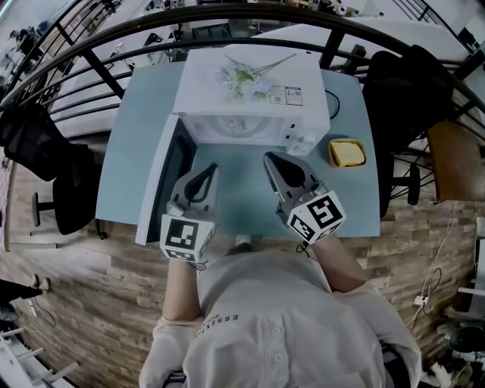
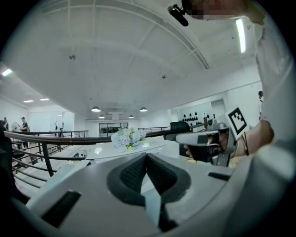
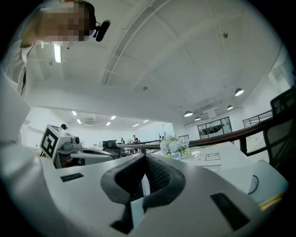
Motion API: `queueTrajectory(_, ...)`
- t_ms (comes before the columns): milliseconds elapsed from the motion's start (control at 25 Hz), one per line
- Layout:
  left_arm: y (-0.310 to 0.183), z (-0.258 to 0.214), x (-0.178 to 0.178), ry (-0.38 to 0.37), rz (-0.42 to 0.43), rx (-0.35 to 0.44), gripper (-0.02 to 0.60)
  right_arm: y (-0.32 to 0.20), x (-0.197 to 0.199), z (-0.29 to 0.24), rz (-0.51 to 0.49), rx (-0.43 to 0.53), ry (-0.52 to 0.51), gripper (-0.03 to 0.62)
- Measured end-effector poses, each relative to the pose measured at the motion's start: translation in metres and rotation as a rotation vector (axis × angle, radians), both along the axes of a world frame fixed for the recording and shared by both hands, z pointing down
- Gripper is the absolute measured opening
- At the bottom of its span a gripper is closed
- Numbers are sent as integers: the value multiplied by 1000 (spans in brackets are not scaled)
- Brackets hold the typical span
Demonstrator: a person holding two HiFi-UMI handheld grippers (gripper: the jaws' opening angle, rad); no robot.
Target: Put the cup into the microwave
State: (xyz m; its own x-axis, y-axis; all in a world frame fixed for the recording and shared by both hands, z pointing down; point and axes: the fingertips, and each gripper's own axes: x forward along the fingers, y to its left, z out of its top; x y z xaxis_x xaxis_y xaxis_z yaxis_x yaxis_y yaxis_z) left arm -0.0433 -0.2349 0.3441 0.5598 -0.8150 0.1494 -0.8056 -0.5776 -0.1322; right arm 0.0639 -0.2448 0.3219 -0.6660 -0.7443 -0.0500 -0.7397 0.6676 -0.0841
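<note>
In the head view the left gripper (image 1: 209, 170) and the right gripper (image 1: 270, 159) are held side by side in the middle of the frame, both pointing up the picture at the microwave (image 1: 250, 91). Both sets of jaws are closed to a point with nothing in them. The microwave's door (image 1: 155, 186) hangs open toward the left. What looks like the cup (image 1: 305, 142) (small and white, hard to make out) stands at the oven's front right corner, well clear of both claws. A yellow container (image 1: 347, 152) sits further right on the pale blue table (image 1: 129, 174). Flowers (image 1: 244, 79) lie on the oven's top. A dark railing (image 1: 227, 19) curves along the top of the frame, a black chair (image 1: 45, 151) stands at the left, and the wooden floor (image 1: 98, 295) fills the lower left. In the left gripper view the dark pads meet at their tips, gripping nothing; the other gripper shows at right, and the flowers are at centre under a white ceiling with round lamps. In the right gripper view the jaws are likewise pressed together and empty, with the flowers just above them.
</note>
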Motion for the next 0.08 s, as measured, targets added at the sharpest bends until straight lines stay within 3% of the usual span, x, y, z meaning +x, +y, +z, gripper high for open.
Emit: queueTrajectory(80, -5, 2, -2, 4, 0, -6, 2, -5, -2, 2, 5, -5, -1, 15)
